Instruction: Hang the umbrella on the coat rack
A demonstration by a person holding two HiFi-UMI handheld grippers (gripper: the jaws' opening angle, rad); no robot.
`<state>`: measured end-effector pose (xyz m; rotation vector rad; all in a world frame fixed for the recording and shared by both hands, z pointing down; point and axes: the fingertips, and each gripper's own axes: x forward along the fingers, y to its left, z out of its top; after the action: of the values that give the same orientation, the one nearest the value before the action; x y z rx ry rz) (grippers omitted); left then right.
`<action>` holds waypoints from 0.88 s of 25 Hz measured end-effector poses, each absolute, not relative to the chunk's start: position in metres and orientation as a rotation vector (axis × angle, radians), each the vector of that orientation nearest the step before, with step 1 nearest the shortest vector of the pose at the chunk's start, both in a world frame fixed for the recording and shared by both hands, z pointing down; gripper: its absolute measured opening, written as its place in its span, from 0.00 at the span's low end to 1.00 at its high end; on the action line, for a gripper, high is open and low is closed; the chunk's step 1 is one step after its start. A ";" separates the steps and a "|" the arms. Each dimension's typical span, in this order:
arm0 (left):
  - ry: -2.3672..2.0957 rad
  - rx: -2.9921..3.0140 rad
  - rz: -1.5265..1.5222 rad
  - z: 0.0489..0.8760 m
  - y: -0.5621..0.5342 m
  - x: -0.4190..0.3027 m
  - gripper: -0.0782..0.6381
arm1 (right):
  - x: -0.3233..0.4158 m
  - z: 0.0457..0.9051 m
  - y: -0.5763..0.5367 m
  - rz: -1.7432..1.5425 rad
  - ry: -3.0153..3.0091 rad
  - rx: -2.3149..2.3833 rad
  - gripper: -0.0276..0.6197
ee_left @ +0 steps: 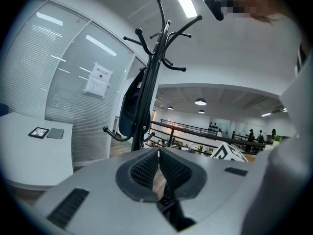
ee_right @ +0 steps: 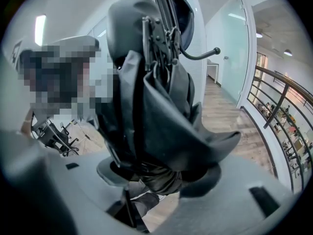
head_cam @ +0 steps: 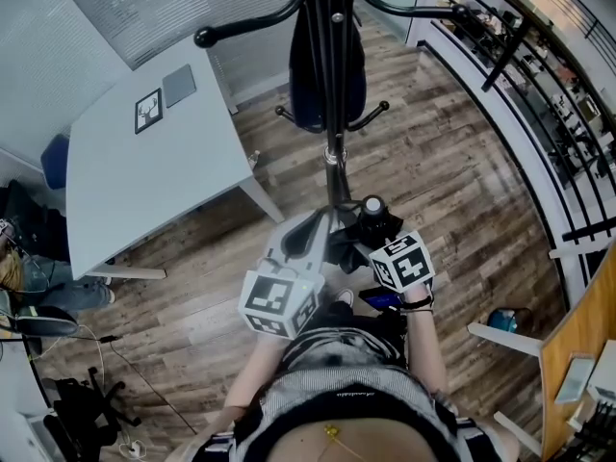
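The person is wearing a finely striped grey-and-white top [head_cam: 337, 385] over a darker layer, and a dark wristband [head_cam: 418, 304] is circling the right wrist. The left hand-held gripper [head_cam: 325, 223] is showing a smooth pale grey shell and is carrying a white cube [head_cam: 279, 301] printed with black square markers. The right hand-held gripper [head_cam: 364, 231] is wearing the same grey and a matching cube. Black ribbed pads [ee_left: 145, 170] are lining the left jaws, and dark rectangular slots [ee_left: 68, 205] are marking the shell.

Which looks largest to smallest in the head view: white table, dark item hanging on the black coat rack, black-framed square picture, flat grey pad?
1. White table.
2. Dark hanging item.
3. Black-framed square picture and flat grey pad look about alike, so they stay unranked.
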<state>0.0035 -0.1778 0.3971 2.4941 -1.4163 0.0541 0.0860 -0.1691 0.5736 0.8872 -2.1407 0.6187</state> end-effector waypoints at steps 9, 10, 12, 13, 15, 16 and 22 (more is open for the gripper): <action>-1.401 2.506 0.058 0.396 -0.185 0.007 0.12 | 0.092 0.584 -0.177 0.635 -2.109 0.891 0.43; -1.400 2.507 0.059 0.396 -0.185 0.007 0.12 | 0.092 0.585 -0.177 0.637 -2.107 0.891 0.43; -1.397 2.509 0.061 0.396 -0.186 0.007 0.12 | 0.093 0.587 -0.178 0.638 -2.101 0.892 0.43; -1.394 2.509 0.062 0.396 -0.186 0.007 0.12 | 0.094 0.588 -0.178 0.639 -2.099 0.891 0.43; -1.390 2.511 0.062 0.396 -0.186 0.008 0.12 | 0.095 0.590 -0.178 0.645 -2.094 0.891 0.43; -1.389 2.512 0.061 0.396 -0.186 0.009 0.12 | 0.095 0.591 -0.178 0.648 -2.092 0.891 0.43; -1.384 2.510 0.067 0.398 -0.187 0.009 0.12 | 0.097 0.595 -0.181 0.660 -2.081 0.893 0.43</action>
<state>0.0092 -0.1874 0.3975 2.5104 -1.3841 0.0665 0.0967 -0.1812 0.5950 0.8928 -2.0814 0.6597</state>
